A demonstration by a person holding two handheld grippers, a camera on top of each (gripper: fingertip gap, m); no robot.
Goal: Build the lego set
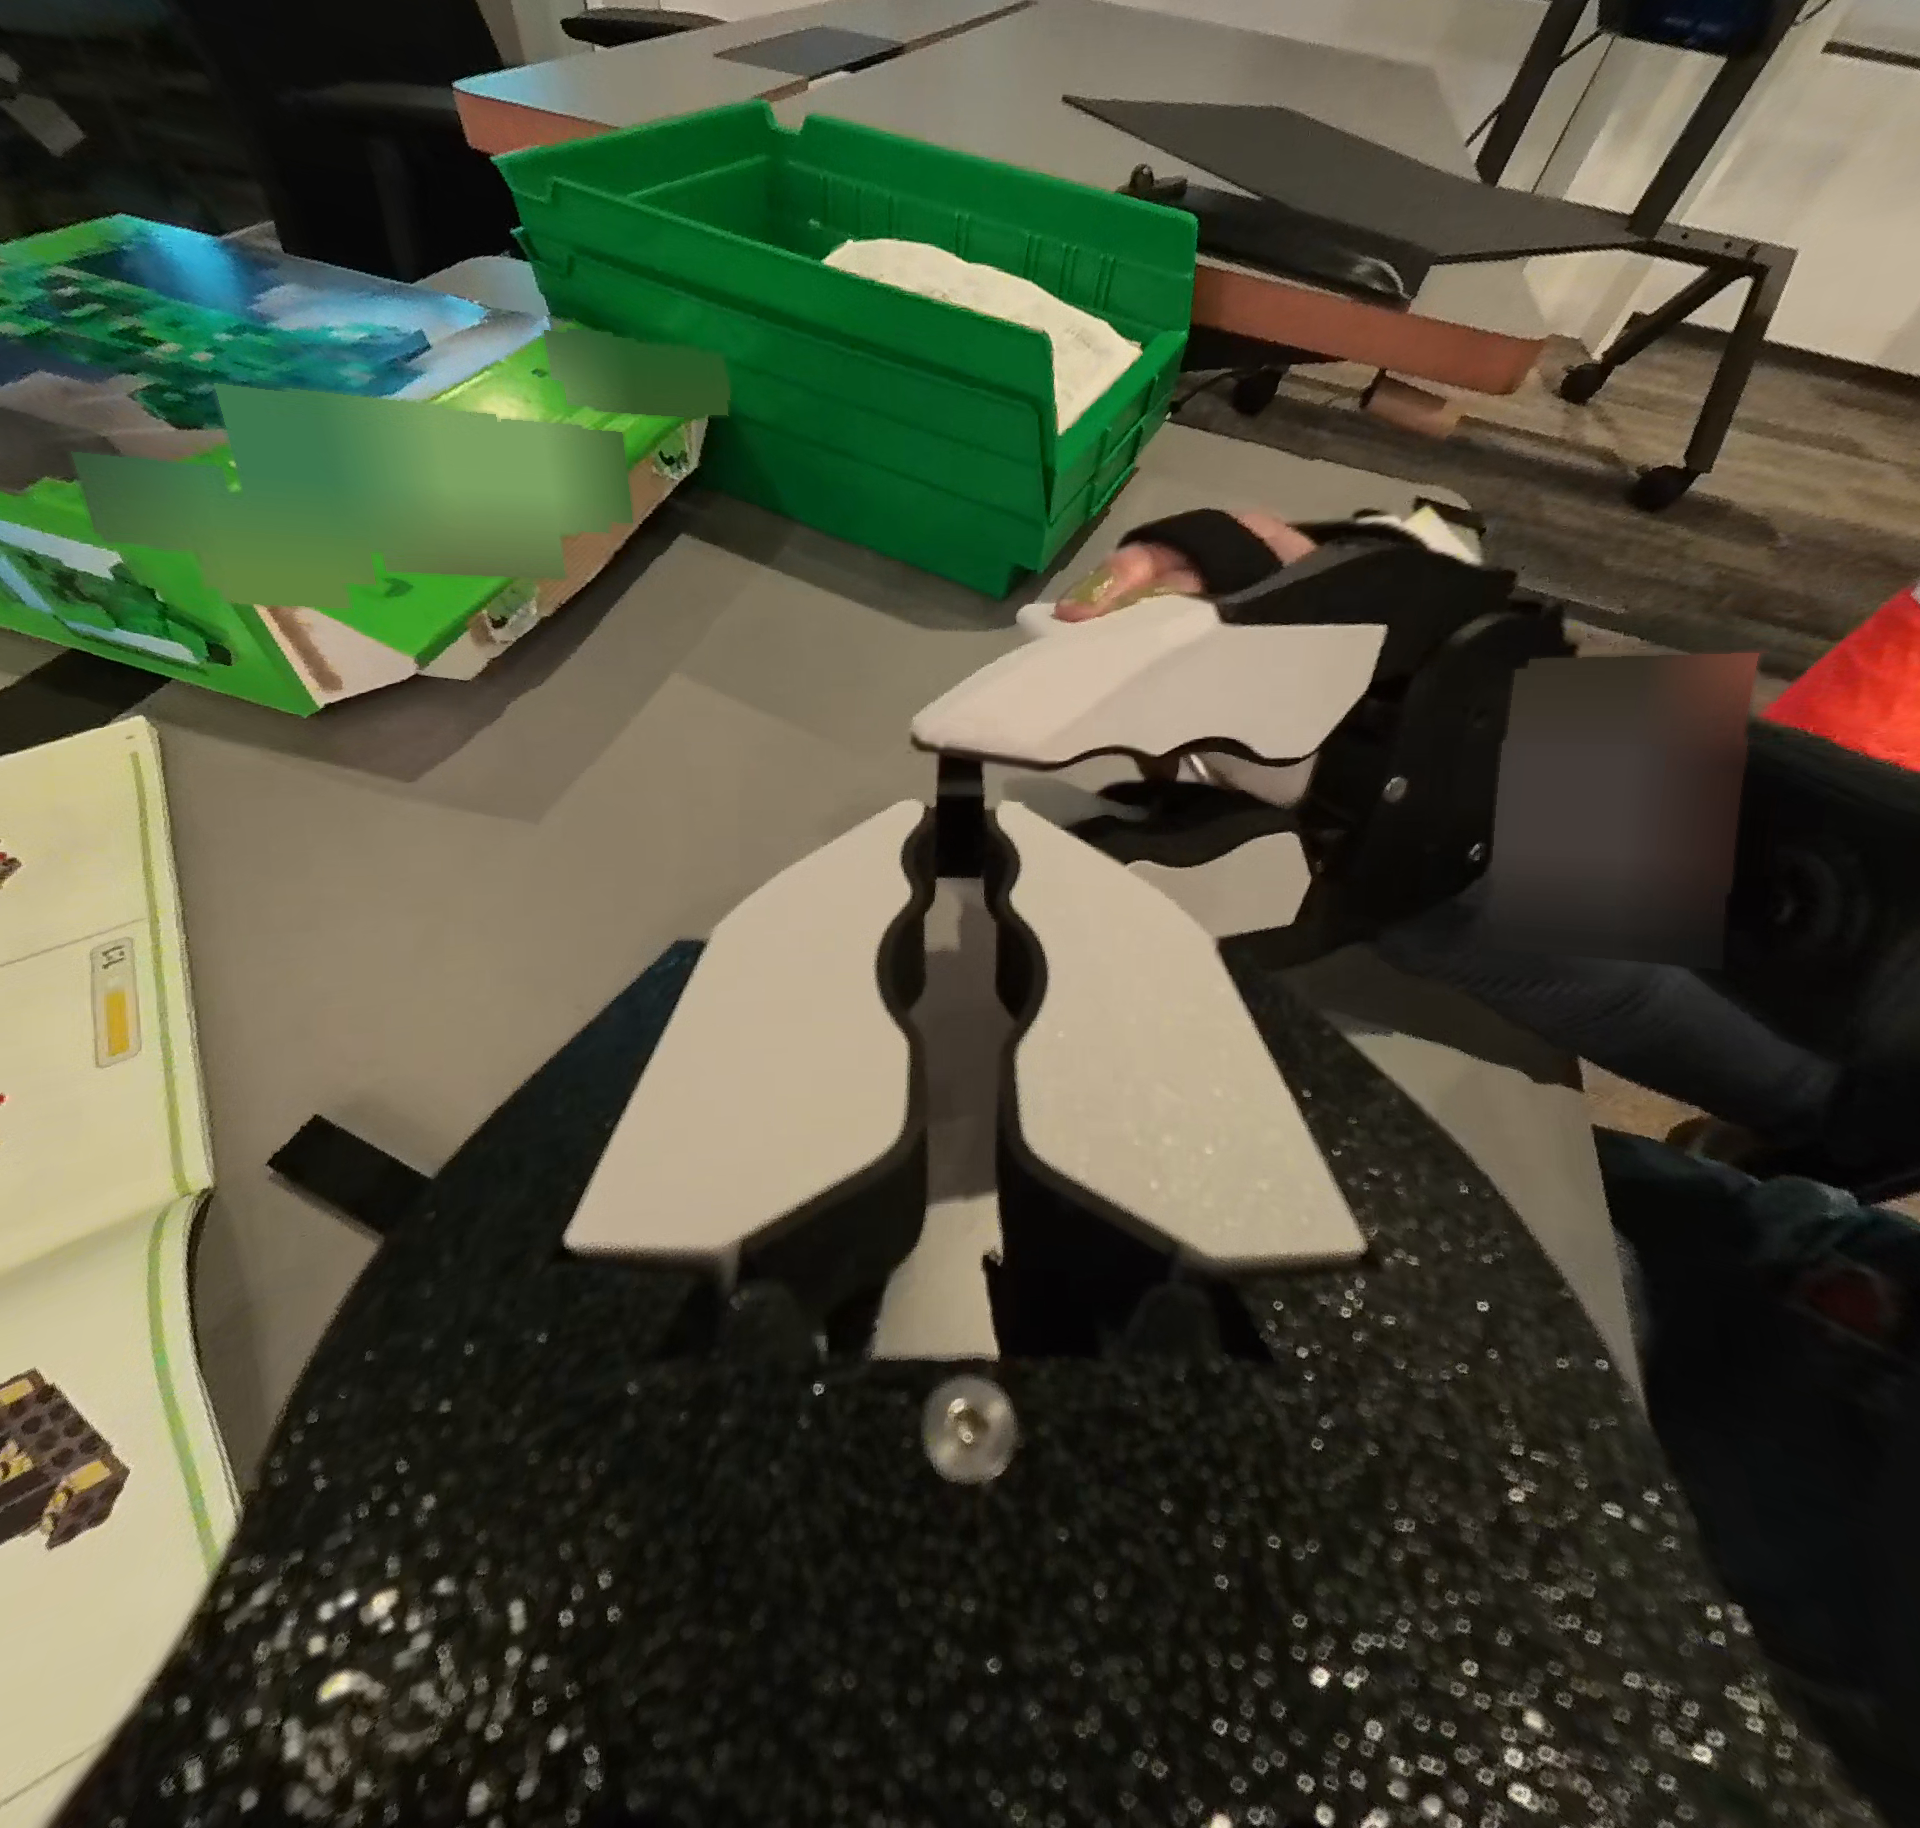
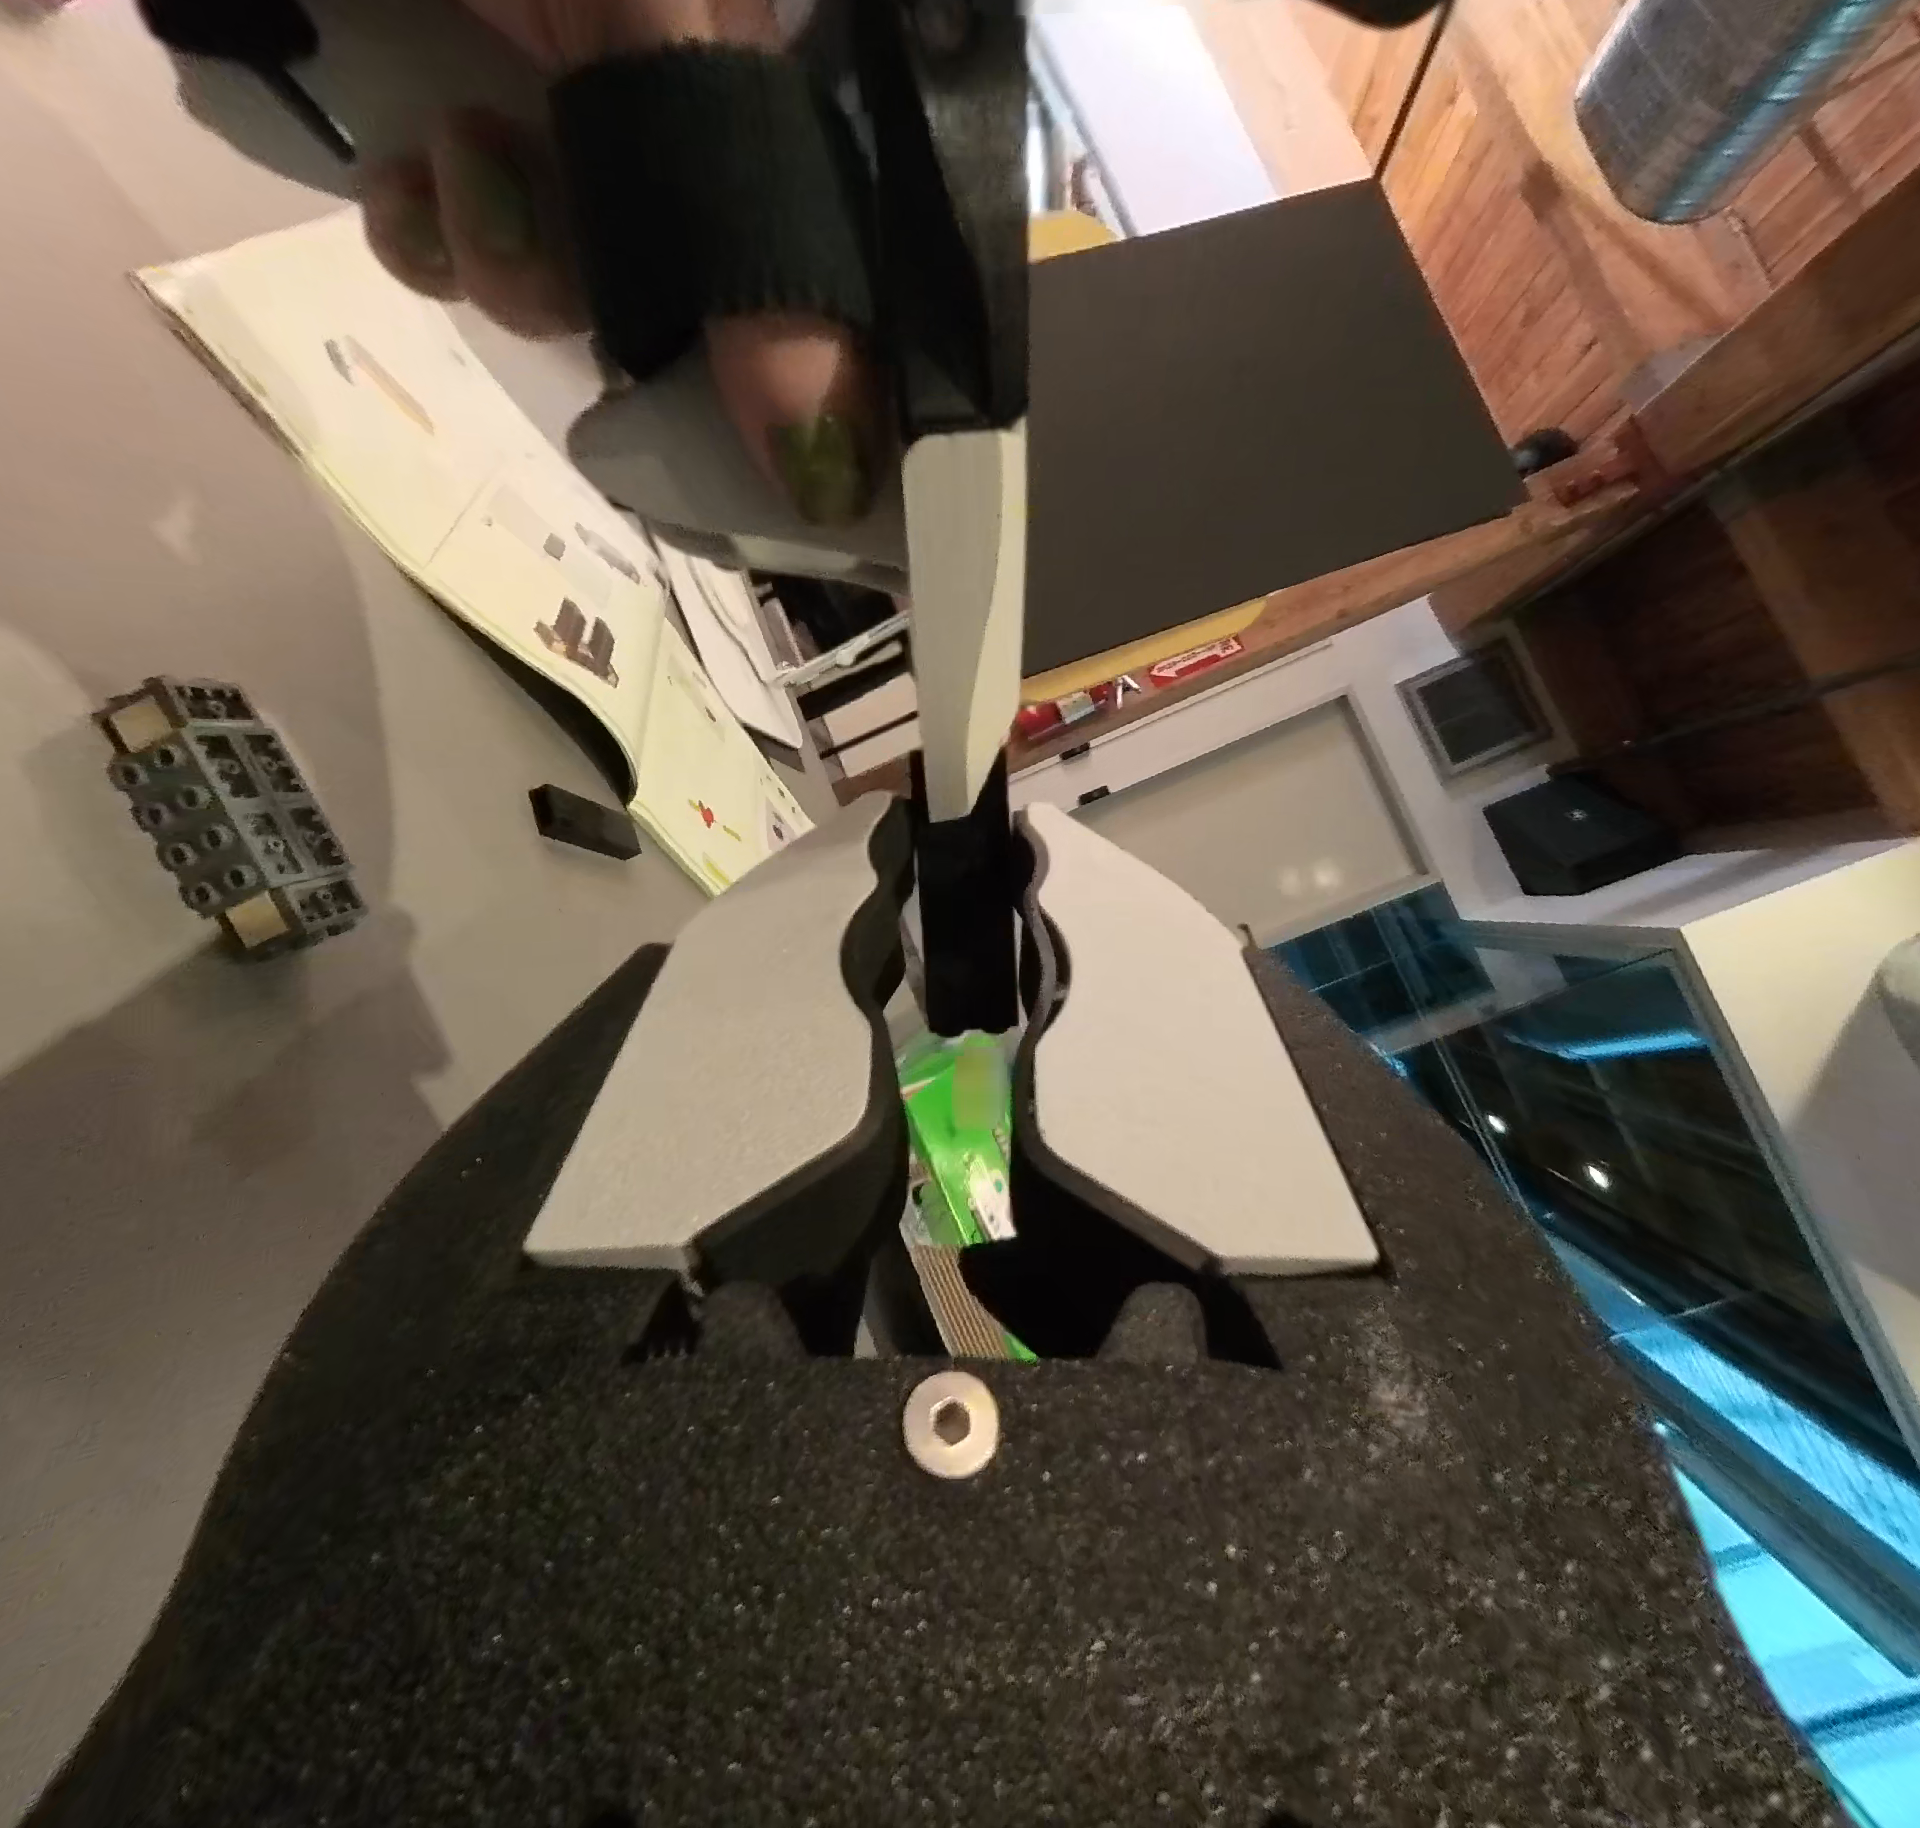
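A slim black Lego brick (image 2: 961,937) is held in the air between both grippers. My right gripper (image 2: 961,843) is shut on it, the brick lying lengthwise between its grey fingers. My left gripper (image 1: 956,833) is shut on the same brick (image 1: 956,838) at its fingertips. In the left wrist view the right gripper (image 1: 940,755) comes in from the right, side-on, with a gloved hand behind it. In the right wrist view the left gripper (image 2: 961,802) comes down from above, edge-on. A partly built grey and black Lego block (image 2: 223,822) stands on the grey table (image 1: 520,895).
An open instruction booklet (image 1: 83,1051) lies at the left, also seen in the right wrist view (image 2: 468,490). A loose black brick (image 2: 582,822) lies beside it. The green Lego box (image 1: 260,469) and a green bin (image 1: 831,344) holding a white bag stand farther back. The grippers are tip to tip, or close to it.
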